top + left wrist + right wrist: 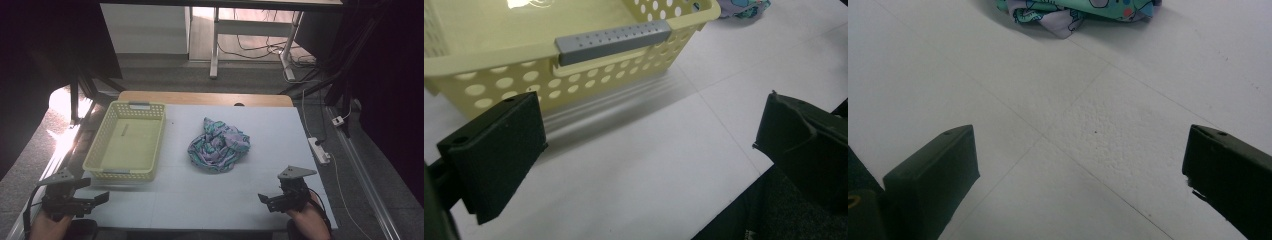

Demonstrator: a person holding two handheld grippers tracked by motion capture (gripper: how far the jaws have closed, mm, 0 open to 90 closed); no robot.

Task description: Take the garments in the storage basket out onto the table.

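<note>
From the high view, a crumpled patterned cloth (218, 146) lies in a heap near the middle of the white surface (210, 200), with a pale yellow basket (98, 150) just to its left, standing empty; the pairing suggests the cloth is meant to end up in the basket, so nothing of that has begun. The left gripper (97, 198) sits at the near left corner, close to the basket's near wall, and the right gripper (264, 199) at the near right edge, well short of the cloth; both are held low in the person's hands, pointing inward across the surface, a resting pose before a reach. In the left gripper view, the fingers (494, 155) stand wide apart with nothing between them, aimed at the basket's perforated near wall (574, 80) and its grey handle strip (614, 40), the cloth's edge (746, 7) peeking beyond. In the right gripper view, the fingers (930, 180) are likewise spread wide and empty over bare surface, with the cloth (1073, 10) ahead at the top, apart from them.
</note>
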